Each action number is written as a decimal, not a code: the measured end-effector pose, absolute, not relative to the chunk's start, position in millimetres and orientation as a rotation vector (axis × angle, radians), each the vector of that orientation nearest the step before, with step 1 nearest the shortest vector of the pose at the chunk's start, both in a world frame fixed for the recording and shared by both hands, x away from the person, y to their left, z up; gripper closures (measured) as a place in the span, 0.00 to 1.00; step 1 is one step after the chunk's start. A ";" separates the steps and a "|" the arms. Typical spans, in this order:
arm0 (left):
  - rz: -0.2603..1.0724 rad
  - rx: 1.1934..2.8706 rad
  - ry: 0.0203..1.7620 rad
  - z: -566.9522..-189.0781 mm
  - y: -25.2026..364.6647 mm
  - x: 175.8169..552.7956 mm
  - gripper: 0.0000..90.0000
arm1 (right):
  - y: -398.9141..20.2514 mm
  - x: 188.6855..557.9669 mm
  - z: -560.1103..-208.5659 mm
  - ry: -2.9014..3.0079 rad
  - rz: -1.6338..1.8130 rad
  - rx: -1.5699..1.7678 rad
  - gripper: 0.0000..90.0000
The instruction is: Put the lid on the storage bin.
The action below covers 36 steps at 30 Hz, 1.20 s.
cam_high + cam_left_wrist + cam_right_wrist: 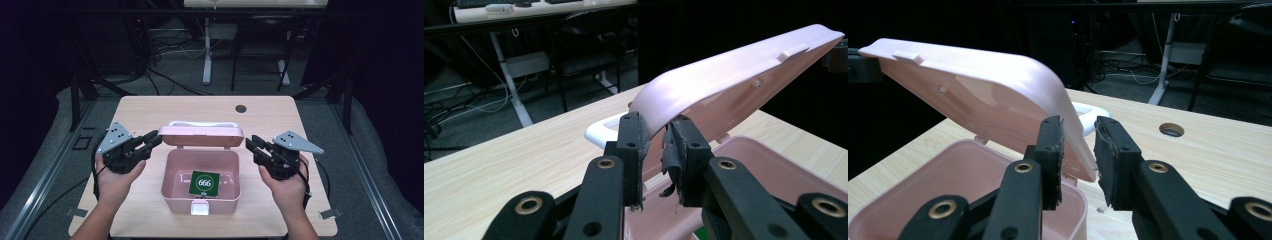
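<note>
Pink box point(201, 192) sits open near the front centre of the table, and we read outward from the grippers at its lid. We see the left gripper point(152, 140) with its jaws a little apart astride the left corner of the raised lid point(201, 135); in the left gripper view the lid edge point(724, 90) runs between the worn, frayed black pads point(672, 155), though we cannot tell whether they press on it. The right gripper point(252, 144) stands likewise at the lid's right corner, jaws parted, the edge point(998, 95) passing between them with a visible gap on one side. Each gripper is black, jointed with brass-coloured rivets, topped by a grey three-cornered plate point(114, 136), and held in a bare hand point(116, 182). The box is smooth, glossy pink plastic with rounded corners, a white clasp point(199, 207) at its front wall and a white handle point(201, 123) behind the lid. Inside lies a square green card point(204, 183) marked 666 in a white ring. The table point(150, 107) is pale wood-grain laminate with rounded corners and a round cable hole point(241, 108) near its far edge. Beyond it we see grey carpet, a white desk leg point(207, 50), loose cables point(165, 75) and a dark room.
</note>
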<state>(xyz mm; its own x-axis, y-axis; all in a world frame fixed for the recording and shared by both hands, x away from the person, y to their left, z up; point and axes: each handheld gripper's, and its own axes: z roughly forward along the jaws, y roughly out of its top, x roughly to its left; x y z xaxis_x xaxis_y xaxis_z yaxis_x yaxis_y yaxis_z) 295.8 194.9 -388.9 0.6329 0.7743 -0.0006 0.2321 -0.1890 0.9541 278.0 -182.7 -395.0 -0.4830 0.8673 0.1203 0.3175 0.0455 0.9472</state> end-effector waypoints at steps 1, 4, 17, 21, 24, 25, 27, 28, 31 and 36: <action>0.604 1.735 0.823 -388.9 194.9 295.8 0.85 | -183.3 278.2 -395.1 1.829 1.449 1.190 0.81; 0.598 1.739 0.820 -390.1 195.7 292.7 0.85 | -185.0 279.2 -395.5 1.821 1.452 1.199 0.80; 0.586 1.750 0.808 -395.0 198.8 281.7 0.85 | -186.8 281.7 -397.9 1.808 1.459 1.214 0.78; 0.581 1.759 0.800 -397.5 199.7 276.4 0.85 | -186.2 282.2 -398.5 1.808 1.464 1.211 0.77; 0.577 1.758 0.798 -398.0 200.9 274.6 0.85 | -186.0 282.3 -398.6 1.810 1.466 1.211 0.77; 0.572 1.761 0.797 -398.1 201.8 273.7 0.85 | -186.1 282.3 -398.6 1.810 1.467 1.212 0.76; 0.567 1.765 0.793 -399.1 202.2 271.9 0.85 | -186.1 282.4 -398.7 1.809 1.468 1.212 0.76; 0.568 1.764 0.793 -399.7 201.9 270.9 0.85 | -186.1 282.4 -398.7 1.809 1.468 1.212 0.76; 0.566 1.773 0.789 -400.4 202.3 268.3 0.84 | -185.8 282.6 -399.1 1.813 1.467 1.215 0.76; 0.556 1.778 0.784 -402.3 203.5 264.3 0.84 | -185.4 283.1 -399.5 1.812 1.470 1.215 0.76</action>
<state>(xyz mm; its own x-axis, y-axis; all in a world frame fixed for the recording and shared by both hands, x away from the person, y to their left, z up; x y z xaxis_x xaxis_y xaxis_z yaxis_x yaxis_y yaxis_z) 264.3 203.5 -402.3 0.6756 0.7373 -0.0016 0.2421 -0.2198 0.9450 283.1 -185.4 -399.5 -0.4728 0.8690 0.1462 0.3223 0.0161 0.9465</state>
